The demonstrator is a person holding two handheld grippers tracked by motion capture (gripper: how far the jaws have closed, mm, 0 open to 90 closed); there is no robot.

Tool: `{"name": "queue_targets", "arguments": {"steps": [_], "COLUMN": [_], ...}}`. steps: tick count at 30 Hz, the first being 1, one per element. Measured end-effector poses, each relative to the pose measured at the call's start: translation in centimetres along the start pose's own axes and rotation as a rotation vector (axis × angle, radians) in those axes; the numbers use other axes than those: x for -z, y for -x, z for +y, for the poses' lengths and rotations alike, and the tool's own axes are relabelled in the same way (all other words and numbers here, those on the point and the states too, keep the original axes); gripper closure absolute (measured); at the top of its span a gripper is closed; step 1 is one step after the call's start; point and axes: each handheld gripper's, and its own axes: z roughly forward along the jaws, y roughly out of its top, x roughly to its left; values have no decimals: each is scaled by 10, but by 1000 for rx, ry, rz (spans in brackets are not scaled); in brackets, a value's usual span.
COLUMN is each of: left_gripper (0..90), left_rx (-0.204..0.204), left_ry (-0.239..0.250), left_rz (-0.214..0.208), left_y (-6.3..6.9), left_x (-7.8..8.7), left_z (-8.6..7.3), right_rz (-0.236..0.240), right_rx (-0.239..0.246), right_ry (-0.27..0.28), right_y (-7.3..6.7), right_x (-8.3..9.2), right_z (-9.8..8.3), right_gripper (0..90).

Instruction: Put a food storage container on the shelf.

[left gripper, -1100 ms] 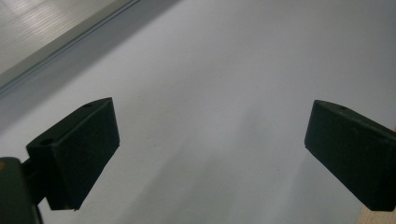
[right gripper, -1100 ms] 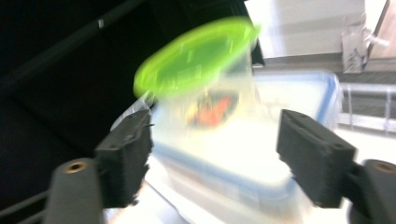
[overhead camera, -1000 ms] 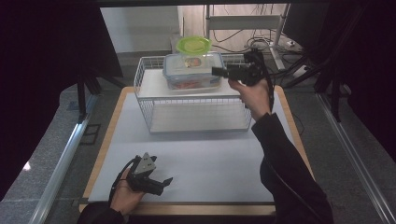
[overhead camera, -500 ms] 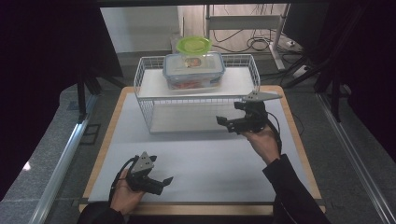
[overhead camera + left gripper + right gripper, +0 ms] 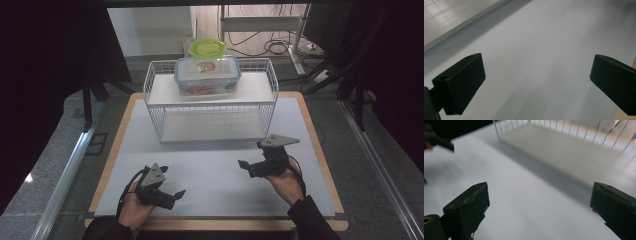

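1. The white table mat (image 5: 210, 175) lay across the wooden board, with the wire rack (image 5: 212, 107) standing at its far middle, its long side running left to right across the table.
2. The clear food box (image 5: 207, 75) sat on the rack's upper shelf, long axis left to right and parallel to the rack's front, its blue-rimmed lid facing up; reddish contents showed through its wall but could not be made out.
3. A green-lidded round tub (image 5: 207, 48) stood just behind the box, its lower part hidden by it.
4. The right gripper (image 5: 252, 167) was low over the mat at the near right, well apart from the rack and pointing left. Its jaws had just been opening and stood wide apart with nothing between them. A second before, it had been up at the right end of the box on the shelf.
5. The left gripper (image 5: 175, 196) rested at the near left of the mat where it had been before, jaws spread wide and empty, pointing right.
6. The right gripper view was blurred, its rack bars cut off at the top edge.
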Motion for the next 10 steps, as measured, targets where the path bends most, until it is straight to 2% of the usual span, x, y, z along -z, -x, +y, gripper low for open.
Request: {"name": "queue_targets", "arguments": {"steps": [1,2,6,7,8,10], "left_gripper": [0,0,1,1,1,1], "left_rx": [0,-5,-16,-16,-17,-18], "left_ry": [0,-6,-17,-17,-12,-10], "left_rz": [0,11,22,22,25,26], "left_y": [0,1,1,1,1,1], "left_x": [0,-1,-2,-2,-1,-1], "left_z": [0,0,0,0,0,0], "right_rz": [0,-2,-18,-18,-34,-39], "right_rx": [0,-11,-9,-9,9,15], "right_ry": [0,-37,-158,-158,-203,-204], "right_y": [0,-2,-4,-4,-5,-4], "right_x": [0,-4,-14,-14,-17,-18], "right_z": [0,-17,-45,-45,-51,-51], "right_gripper": [24,24,23,23,21,21]}}
